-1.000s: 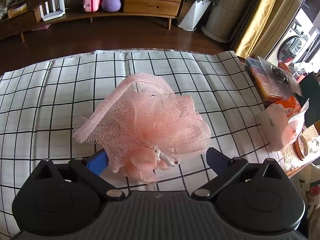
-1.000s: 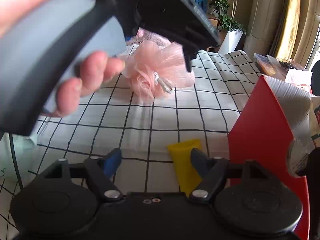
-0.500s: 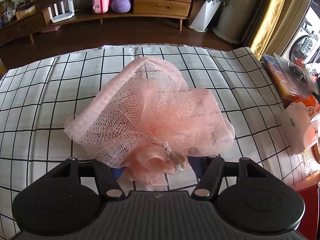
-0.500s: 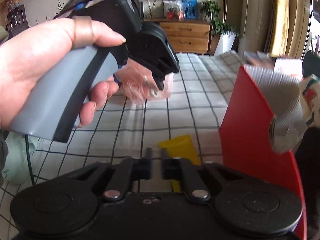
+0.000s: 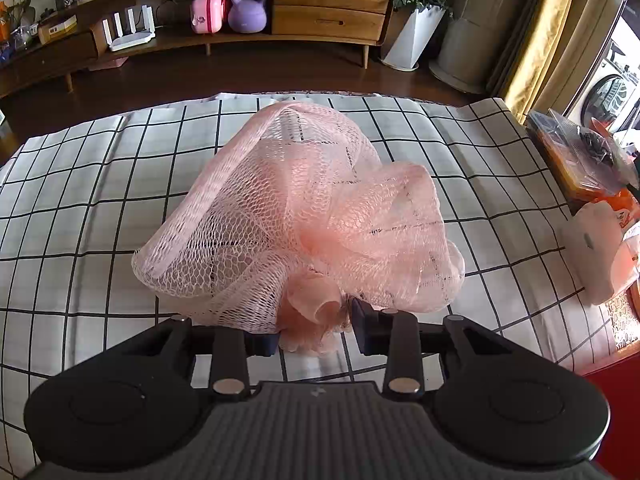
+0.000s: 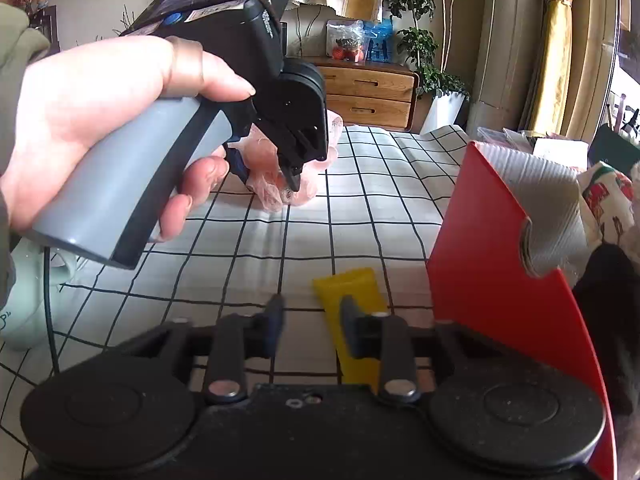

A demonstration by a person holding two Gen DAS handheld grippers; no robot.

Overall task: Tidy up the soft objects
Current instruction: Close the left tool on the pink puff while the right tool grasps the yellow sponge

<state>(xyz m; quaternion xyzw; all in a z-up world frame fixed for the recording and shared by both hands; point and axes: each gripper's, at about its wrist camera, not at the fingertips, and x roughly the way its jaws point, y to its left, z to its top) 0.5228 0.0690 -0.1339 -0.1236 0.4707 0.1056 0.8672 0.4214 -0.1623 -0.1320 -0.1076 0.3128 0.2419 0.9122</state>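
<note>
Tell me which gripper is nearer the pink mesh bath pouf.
Left. The left gripper has closed on the pink mesh bath pouf; the right gripper sits well back, over a yellow tube.

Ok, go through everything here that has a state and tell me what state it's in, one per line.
Left tool: jaws just closed onto the pink mesh bath pouf, gripping its knotted base.
Right tool: open, jaws just widened, nothing between them.
Yellow tube: lying flat on the checked cloth.
Red box: upright, top open.
Cabinet drawers: shut.

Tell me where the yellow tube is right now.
In the right wrist view, the yellow tube lies on the checked cloth, just ahead of the right gripper, beside the red box.
</note>
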